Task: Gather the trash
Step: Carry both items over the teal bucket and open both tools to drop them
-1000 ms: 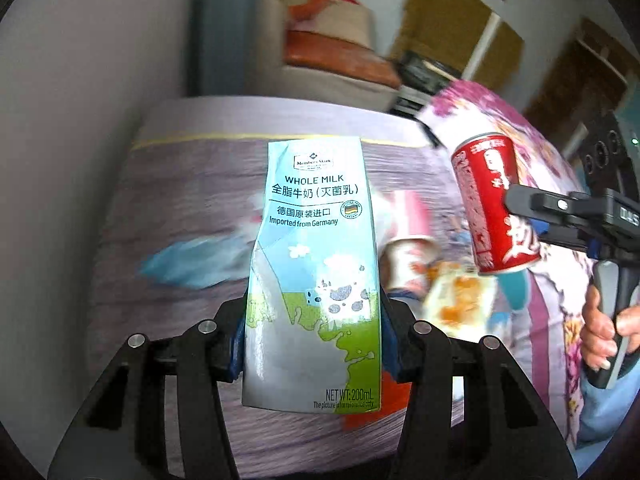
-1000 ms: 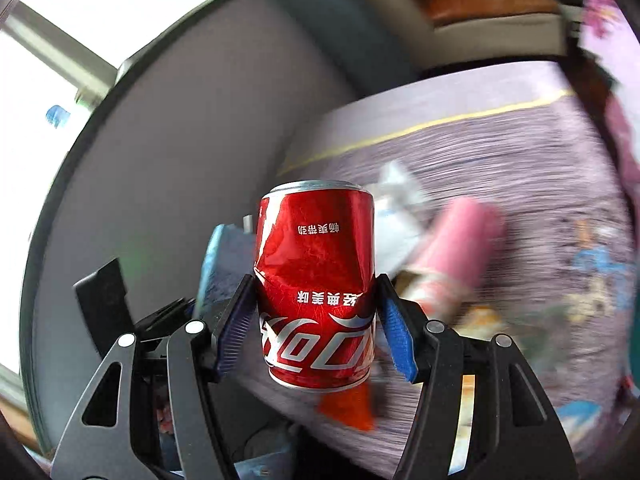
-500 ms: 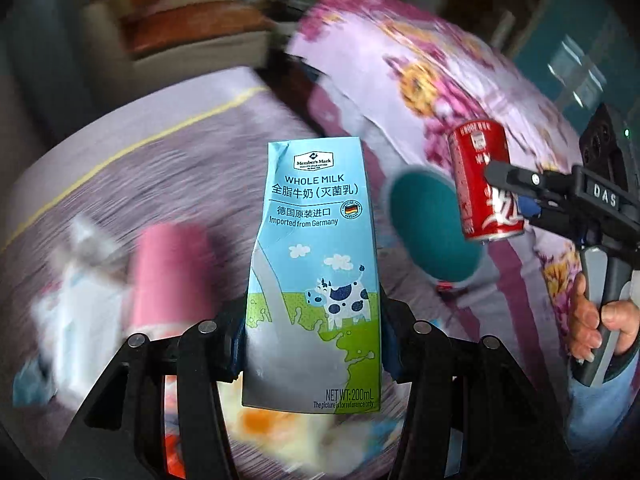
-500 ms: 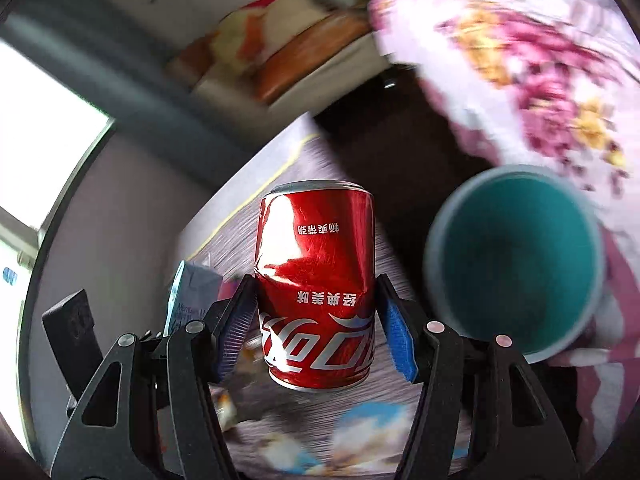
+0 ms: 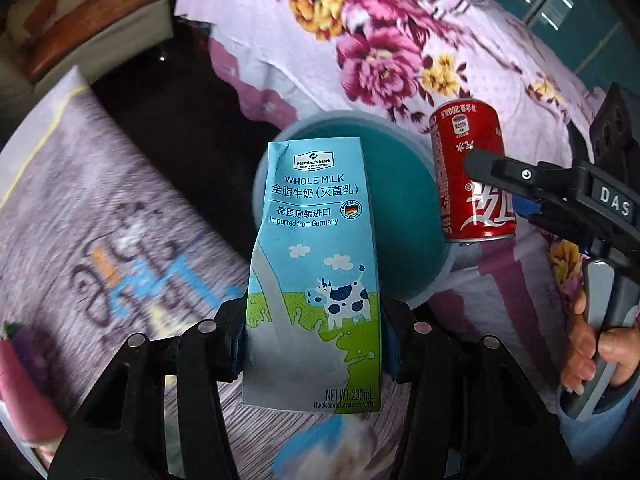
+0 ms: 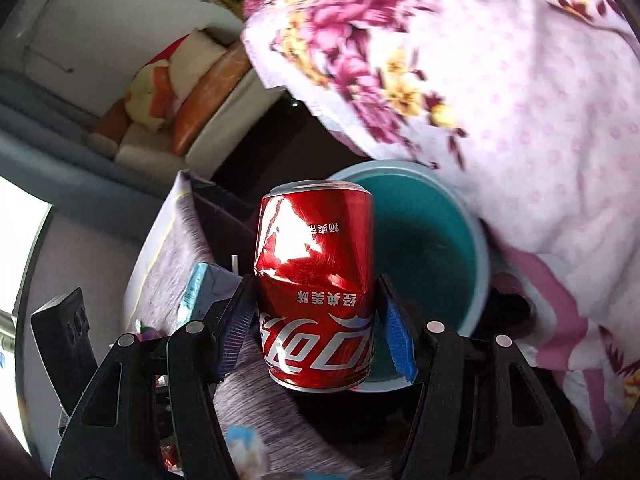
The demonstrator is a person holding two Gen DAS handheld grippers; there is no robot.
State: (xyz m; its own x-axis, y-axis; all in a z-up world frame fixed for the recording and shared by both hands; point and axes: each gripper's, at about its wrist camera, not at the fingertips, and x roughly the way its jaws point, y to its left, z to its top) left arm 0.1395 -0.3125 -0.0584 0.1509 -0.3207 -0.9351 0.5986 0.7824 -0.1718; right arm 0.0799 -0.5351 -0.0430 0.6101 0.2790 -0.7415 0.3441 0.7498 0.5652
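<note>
The milk carton (image 5: 312, 276) is a light-blue 200 mL pack printed with a cow, a green meadow and "WHOLE MILK"; it stands upright between 2 pads, its creased top in front of the bin (image 5: 404, 216). The red can (image 6: 316, 292) is dented and crumpled at mid-height, its logo upside down, pinched at its sides over the bin's near rim. The bin is round and teal, open and empty.

floral bedspread (image 5: 400, 40): pink-purple with magenta and yellow flowers, upper right | purple patterned cloth (image 5: 80, 208): left, yellow line near its edge, blurred | cushions (image 6: 188, 80): orange and cream, piled on a pale seat | dark floor (image 5: 172, 120): between cloth and bedspread
</note>
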